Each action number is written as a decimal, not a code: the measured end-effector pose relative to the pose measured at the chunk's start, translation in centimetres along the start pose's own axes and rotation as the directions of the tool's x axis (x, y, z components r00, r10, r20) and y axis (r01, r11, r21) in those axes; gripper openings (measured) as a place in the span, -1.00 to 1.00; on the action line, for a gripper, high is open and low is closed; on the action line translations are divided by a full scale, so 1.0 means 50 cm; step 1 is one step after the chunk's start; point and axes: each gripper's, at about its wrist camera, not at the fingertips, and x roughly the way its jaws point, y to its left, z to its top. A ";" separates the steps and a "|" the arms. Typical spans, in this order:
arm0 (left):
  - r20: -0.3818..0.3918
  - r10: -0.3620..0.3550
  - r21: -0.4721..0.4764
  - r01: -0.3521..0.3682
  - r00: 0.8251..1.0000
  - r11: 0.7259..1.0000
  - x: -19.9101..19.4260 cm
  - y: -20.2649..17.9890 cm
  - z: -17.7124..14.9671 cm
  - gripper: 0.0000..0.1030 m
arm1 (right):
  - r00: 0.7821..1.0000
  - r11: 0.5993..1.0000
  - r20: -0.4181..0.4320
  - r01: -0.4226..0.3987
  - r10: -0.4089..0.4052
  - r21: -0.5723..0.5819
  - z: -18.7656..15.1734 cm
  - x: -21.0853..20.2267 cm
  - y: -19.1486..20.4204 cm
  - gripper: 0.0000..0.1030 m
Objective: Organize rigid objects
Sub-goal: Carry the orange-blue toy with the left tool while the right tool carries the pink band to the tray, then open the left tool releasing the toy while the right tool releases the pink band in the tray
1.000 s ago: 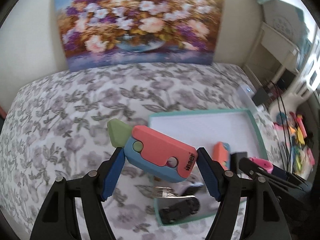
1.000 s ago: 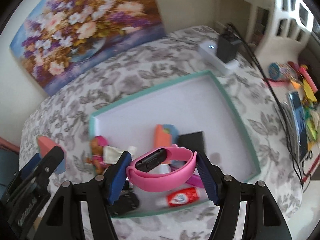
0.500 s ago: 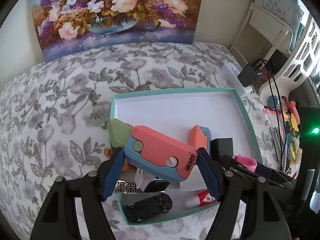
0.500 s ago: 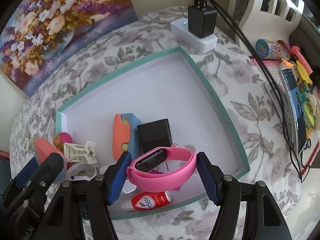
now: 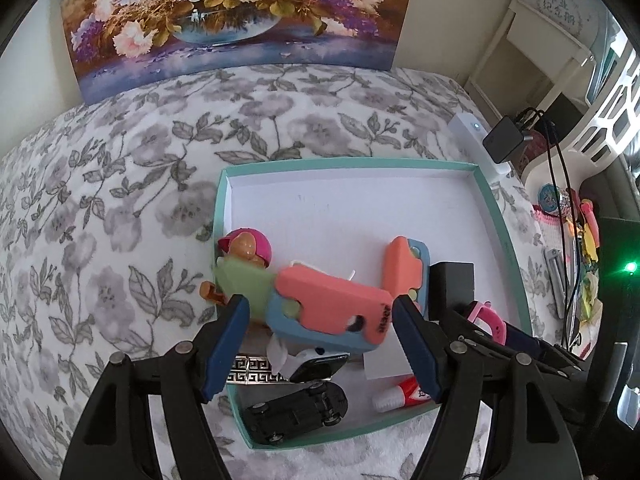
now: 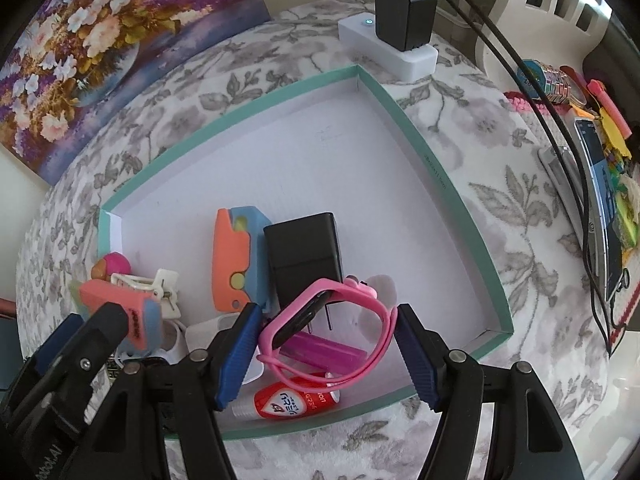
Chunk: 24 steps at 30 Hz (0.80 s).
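Both claws hang over the near end of the teal tray point(image 6: 448, 196): the left claw point(image 5: 320, 344) grips the coral-and-blue toy point(image 5: 332, 304) crosswise, the right claw point(image 6: 324, 344) clamps the pink watch band point(image 6: 332, 320) likewise; bare floor lies straight ahead.

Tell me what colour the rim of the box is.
Teal green; the box rim shows best in the right wrist view.

Both wrist views over tray point(image 5: 505, 236)
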 end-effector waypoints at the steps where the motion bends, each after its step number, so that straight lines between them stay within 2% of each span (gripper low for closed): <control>1: 0.001 0.001 -0.002 -0.001 1.000 1.000 -0.002 0.002 0.000 0.46 | 1.000 1.000 -0.001 -0.001 0.001 0.001 0.000 0.000 -0.001 0.38; 6: 0.005 0.001 -0.023 -0.001 1.000 1.000 -0.013 0.017 -0.001 0.47 | 1.000 1.000 0.005 0.003 -0.003 -0.002 0.000 -0.003 0.001 0.42; 9: 0.018 0.000 -0.046 0.001 1.000 0.999 -0.026 0.034 -0.001 0.47 | 1.000 1.000 0.006 0.001 -0.001 -0.009 -0.004 -0.005 0.001 0.58; 13: 0.031 0.009 -0.089 -0.007 0.999 0.996 -0.039 0.065 -0.005 0.68 | 1.000 1.000 0.011 0.011 -0.010 -0.025 -0.015 -0.006 0.008 0.65; 15: 0.028 0.023 -0.113 -0.020 0.999 0.993 -0.040 0.086 -0.010 0.69 | 1.000 0.999 0.016 0.014 -0.014 -0.031 -0.021 -0.008 0.011 0.70; 19: 0.015 0.068 -0.155 -0.065 0.998 0.986 -0.039 0.123 -0.020 0.81 | 0.999 0.998 0.040 0.031 -0.029 -0.058 -0.037 -0.015 0.024 0.97; 24: 0.013 0.134 -0.193 -0.129 0.991 0.973 -0.045 0.164 -0.036 0.81 | 0.997 0.996 0.065 0.036 -0.030 -0.078 -0.054 -0.024 0.040 1.00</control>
